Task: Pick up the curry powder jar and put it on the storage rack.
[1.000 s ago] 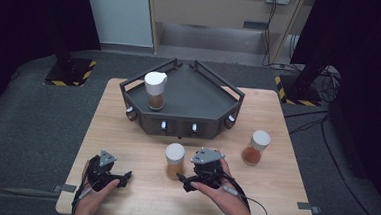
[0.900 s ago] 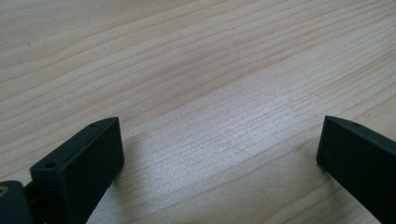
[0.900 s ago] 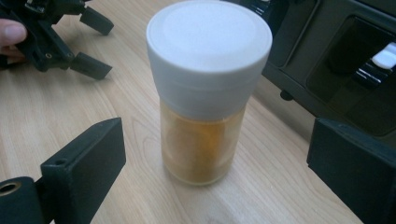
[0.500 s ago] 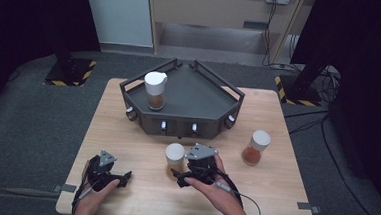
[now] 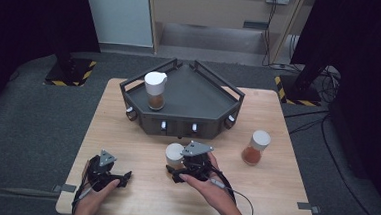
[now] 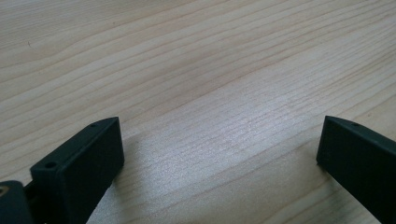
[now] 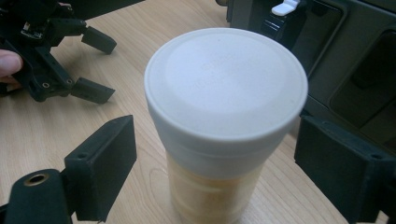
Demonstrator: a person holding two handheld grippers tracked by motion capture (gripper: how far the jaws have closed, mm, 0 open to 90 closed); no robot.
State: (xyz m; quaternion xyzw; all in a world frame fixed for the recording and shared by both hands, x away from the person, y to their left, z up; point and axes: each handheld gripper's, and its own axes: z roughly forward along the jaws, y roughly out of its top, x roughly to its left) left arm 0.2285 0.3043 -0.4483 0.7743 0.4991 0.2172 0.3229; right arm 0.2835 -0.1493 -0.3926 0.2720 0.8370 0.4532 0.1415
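Since a second ago the right gripper (image 5: 177, 171) has slid leftward across the table (image 5: 127, 133) from just beside the near jar (image 5: 174, 154) to straddle it, and its jaws have just been closing in on it, with the jar now between them; the left hand has kept its place.

Going left to right: the left gripper (image 5: 122, 176) rests low near the table's front left corner, parked out of the way, probably because the work in hand needs one hand. In the left gripper view its jaws stand wide apart (image 6: 219, 140) over bare wood, holding and touching nothing.

Next comes the near jar (image 7: 224, 116), upright on the table just in front of the dark tray (image 5: 209, 91), white lid up and brownish contents below. The right gripper (image 7: 215, 158) comes at it level from the person's side, which suits gripping the round body just under the lid. In the right gripper view the jaws flank the jar a little below the lid; a gap shows on the left side, and the right jaw is near or at the wall, I cannot tell which. So the tongs are part-spread around the jar, not yet pinching it.

Behind, a second jar (image 5: 155, 90) already stands upright in the tray's left part, suggesting the jars are being gathered there. Farthest right, a third jar (image 5: 254, 147) waits on the table, well apart from both grippers
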